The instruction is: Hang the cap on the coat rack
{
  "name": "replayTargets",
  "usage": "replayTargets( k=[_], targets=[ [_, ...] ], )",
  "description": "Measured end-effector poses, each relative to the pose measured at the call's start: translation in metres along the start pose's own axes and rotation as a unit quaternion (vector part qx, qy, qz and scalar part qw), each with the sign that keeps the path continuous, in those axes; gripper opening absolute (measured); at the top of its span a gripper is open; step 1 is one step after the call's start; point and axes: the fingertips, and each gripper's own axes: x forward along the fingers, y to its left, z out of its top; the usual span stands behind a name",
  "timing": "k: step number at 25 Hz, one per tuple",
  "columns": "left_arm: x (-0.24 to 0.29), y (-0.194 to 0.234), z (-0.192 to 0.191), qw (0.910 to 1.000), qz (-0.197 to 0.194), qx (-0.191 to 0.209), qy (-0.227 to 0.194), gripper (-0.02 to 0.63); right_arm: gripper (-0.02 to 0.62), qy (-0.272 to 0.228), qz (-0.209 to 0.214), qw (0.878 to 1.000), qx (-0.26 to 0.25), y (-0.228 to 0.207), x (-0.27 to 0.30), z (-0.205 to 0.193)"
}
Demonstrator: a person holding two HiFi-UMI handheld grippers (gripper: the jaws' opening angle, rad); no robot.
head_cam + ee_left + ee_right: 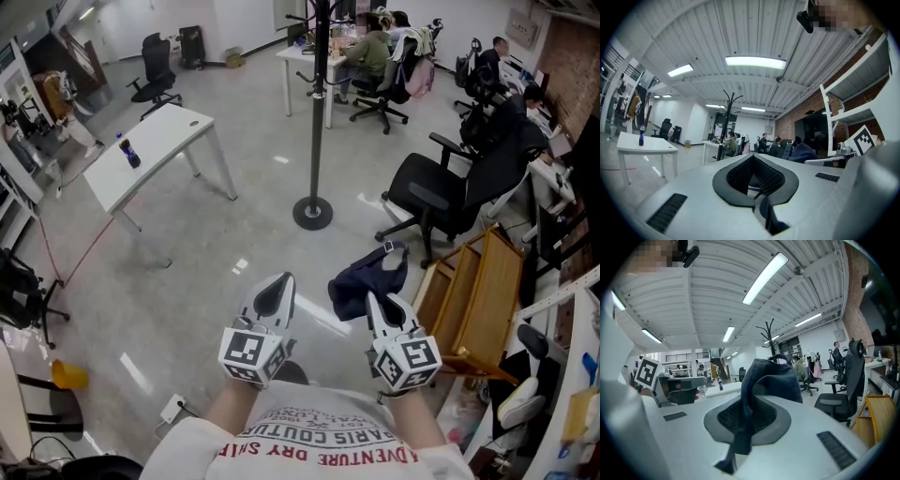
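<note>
Head view: open office with a pale glossy floor (187, 281). A white rectangular tabletop (155, 145) is at left. The black metal coat rack with a round base (316, 122) stands ahead, well apart from you. Your white-and-grey left tool (274, 292) is clenched on nothing. Your matching right tool (380, 307) holds the dark navy fabric cap (367, 277), which droops forward of it. The print on your shirt (319, 441) partly reads "ADVENTURE" and "DRY". The marker cubes carry patterns only.

Left tool view: jaws together, nothing between them. The coat rack (726, 123) shows in the distance.

Right tool view: the pads are clamped on a fold of the cap (771, 380). The rack's hooks (767, 333) sit beyond and above it.

Judgement: this is the carry step. Next, close in on the rack, lift the cap to hook height and settle it over a prong before letting go.
</note>
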Motion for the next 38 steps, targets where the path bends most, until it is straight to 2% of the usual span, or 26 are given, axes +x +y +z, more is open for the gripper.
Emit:
replayTargets(
  k=[7, 14, 21, 29, 34, 38],
  targets=[
    [0.02, 0.01, -0.006, 0.9999, 0.002, -0.003, 0.016, 0.005, 0.02, 0.017, -0.001, 1.0, 0.012, -0.015, 0.017, -0.007],
    [0.072, 0.042, -0.011, 0.9996, -0.011, -0.006, 0.025, 0.005, 0.02, 0.016, -0.017, 1.0, 0.019, -0.045, 0.066, -0.001],
    [0.173, 0.125, -0.003, 0.9989, -0.022, -0.032, 0.027, 0.005, 0.02, 0.04, -0.051, 0.998, 0.018, -0.089, 0.178, 0.015],
    [0.291, 0.223, 0.036, 0.9988, -0.045, -0.015, 0.013, 0.005, 0.02, 0.029, -0.07, 0.997, 0.012, -0.125, 0.312, 0.057],
    [0.35, 0.256, 0.037, 0.9985, -0.048, -0.016, 0.021, 0.005, 0.02, 0.027, -0.08, 0.996, 0.004, -0.155, 0.366, 0.076],
    [0.389, 0.264, 0.034, 0.9978, -0.058, -0.018, 0.029, 0.005, 0.02, 0.025, -0.083, 0.996, -0.003, -0.184, 0.402, 0.092]
  ],
)
